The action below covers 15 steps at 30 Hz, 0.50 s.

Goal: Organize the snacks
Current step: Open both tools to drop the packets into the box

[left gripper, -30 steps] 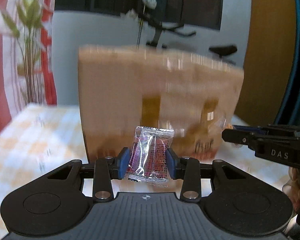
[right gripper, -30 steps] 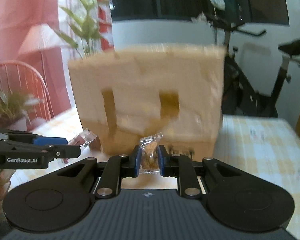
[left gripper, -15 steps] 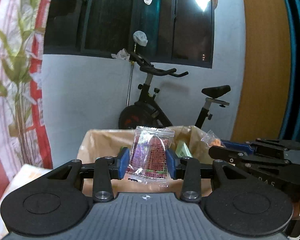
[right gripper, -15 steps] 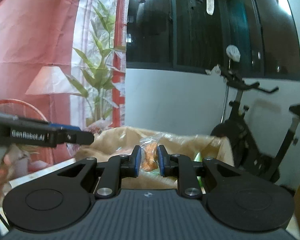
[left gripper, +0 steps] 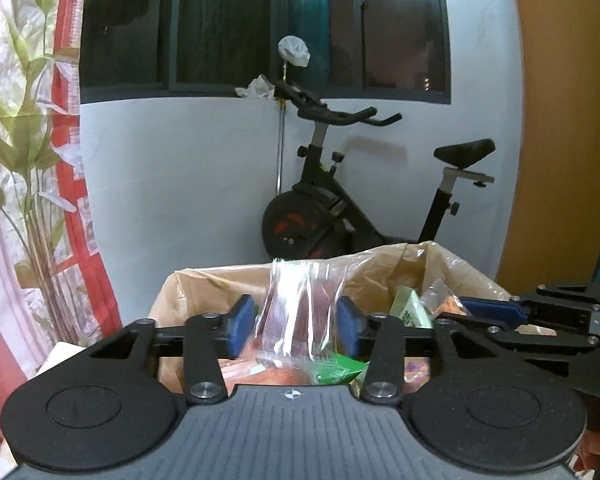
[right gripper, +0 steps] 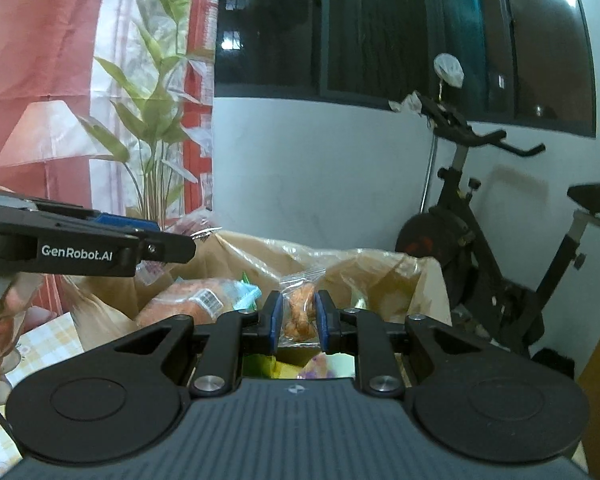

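A: Left gripper (left gripper: 296,326): jaws recorded as opening, blue pads spread clear of a clear snack packet (left gripper: 300,312). The packet was seen blurred between the pads, over the open mouth of the brown paper bag (left gripper: 204,280).

B: Right gripper (right gripper: 297,318): jaws noted as pressed tight on a small clear sachet of orange snack (right gripper: 298,312). The sachet was held upright above the same bag, nearer its right rim.

A: Bag contents, as catalogued from the right wrist view: an orange-wrapped pack with a barcode label (right gripper: 188,304) against the left wall, green and yellow wrappers (right gripper: 260,364) lower down. Further items could not be told apart.

B: Bag position: stood on a yellow checked tablecloth (right gripper: 40,332), of which only a left-edge strip was shown.

A: Background entries: an exercise bike (left gripper: 340,200) was logged behind the bag against the pale wall, a dark window (left gripper: 260,20) above it, a leafy plant (right gripper: 148,120) beside a red curtain.
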Available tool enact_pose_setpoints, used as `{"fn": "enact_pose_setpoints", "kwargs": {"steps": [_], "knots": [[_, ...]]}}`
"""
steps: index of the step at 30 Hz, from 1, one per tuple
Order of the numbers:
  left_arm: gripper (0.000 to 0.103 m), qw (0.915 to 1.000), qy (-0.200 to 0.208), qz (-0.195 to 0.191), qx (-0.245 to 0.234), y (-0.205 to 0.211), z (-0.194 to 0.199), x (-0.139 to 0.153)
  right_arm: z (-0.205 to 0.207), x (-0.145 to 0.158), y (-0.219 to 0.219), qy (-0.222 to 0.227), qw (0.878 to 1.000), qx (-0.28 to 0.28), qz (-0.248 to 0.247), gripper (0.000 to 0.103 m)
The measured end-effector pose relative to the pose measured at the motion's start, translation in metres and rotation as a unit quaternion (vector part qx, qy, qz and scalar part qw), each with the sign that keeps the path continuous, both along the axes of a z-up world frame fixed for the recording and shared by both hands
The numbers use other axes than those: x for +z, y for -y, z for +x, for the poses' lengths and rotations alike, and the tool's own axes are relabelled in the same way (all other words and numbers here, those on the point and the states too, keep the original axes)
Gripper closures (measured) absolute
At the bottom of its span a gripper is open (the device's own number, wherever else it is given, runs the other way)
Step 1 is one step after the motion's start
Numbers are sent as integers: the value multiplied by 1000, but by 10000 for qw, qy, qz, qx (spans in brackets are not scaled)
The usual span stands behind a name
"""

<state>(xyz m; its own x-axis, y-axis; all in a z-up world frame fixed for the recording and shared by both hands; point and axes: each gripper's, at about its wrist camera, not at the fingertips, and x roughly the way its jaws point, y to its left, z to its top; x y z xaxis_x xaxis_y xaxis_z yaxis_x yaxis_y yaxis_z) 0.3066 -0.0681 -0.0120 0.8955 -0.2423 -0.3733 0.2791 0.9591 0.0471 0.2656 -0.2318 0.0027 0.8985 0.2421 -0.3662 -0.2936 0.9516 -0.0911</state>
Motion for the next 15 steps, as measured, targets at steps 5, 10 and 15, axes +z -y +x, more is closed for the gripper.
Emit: {"fn": "enact_pose_setpoints", "kwargs": {"steps": [5,10,15], "knots": [[22,9998,-9,-110,163,-12,-5,5,-4,3,10,-115,9999,-60,104,69],[8,9984,190,76,523,-22,-21,21,-16,21,17,-72,9994,-166,305,38],[5,9982,273,-145,516,-37,-42,41,-36,43,19,-91,9982,-160,565,9]]}}
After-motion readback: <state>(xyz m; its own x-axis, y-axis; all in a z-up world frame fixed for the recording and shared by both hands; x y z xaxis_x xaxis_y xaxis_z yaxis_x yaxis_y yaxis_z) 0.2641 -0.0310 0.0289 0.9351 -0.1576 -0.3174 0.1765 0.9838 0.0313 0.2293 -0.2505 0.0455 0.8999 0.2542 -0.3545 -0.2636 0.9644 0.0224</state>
